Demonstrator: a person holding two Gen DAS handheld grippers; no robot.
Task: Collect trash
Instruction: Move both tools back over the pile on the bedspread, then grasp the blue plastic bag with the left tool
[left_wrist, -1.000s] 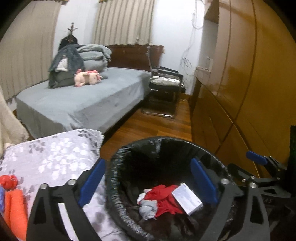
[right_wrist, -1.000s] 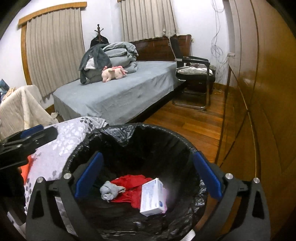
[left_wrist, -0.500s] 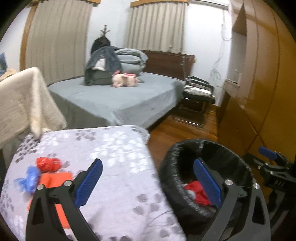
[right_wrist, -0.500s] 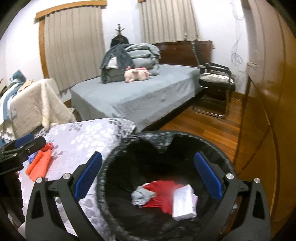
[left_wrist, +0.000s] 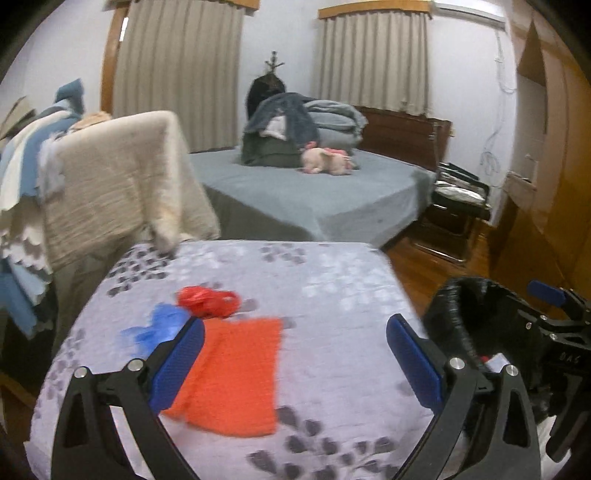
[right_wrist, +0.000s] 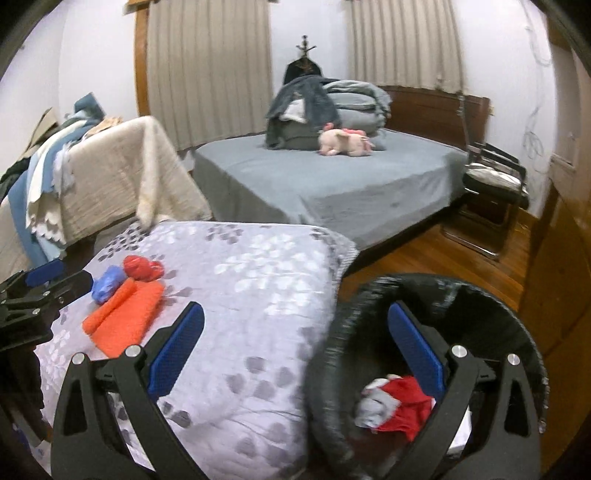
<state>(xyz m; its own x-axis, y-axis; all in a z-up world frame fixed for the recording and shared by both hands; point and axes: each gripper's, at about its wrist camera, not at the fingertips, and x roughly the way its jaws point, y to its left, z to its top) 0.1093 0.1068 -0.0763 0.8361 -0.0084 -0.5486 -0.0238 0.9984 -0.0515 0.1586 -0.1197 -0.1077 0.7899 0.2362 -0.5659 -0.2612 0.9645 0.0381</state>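
An orange cloth (left_wrist: 236, 365) lies on the floral quilt (left_wrist: 332, 288), with a crumpled red bag (left_wrist: 207, 301) and a blue scrap (left_wrist: 159, 326) beside it. They also show in the right wrist view: cloth (right_wrist: 125, 317), red bag (right_wrist: 142, 267), blue scrap (right_wrist: 107, 284). My left gripper (left_wrist: 295, 363) is open and empty above the quilt, just right of the cloth. My right gripper (right_wrist: 295, 354) is open and empty, straddling the quilt's edge and the black-lined bin (right_wrist: 480, 295), which holds red and grey trash (right_wrist: 391, 402). The bin (left_wrist: 461, 314) shows right of the left gripper.
A grey bed (right_wrist: 332, 184) with folded bedding and a pink plush toy (right_wrist: 345, 144) stands behind. A cream blanket (left_wrist: 118, 184) drapes over furniture at left. A black chair (right_wrist: 495, 184) and wooden wardrobe (left_wrist: 554, 184) are at right. Wood floor (right_wrist: 443, 254) lies between.
Both grippers have swung left, away from above the bin toward the quilt. The orange cloth, red bag and blue scrap have come into fuller view. Both grippers stay open.
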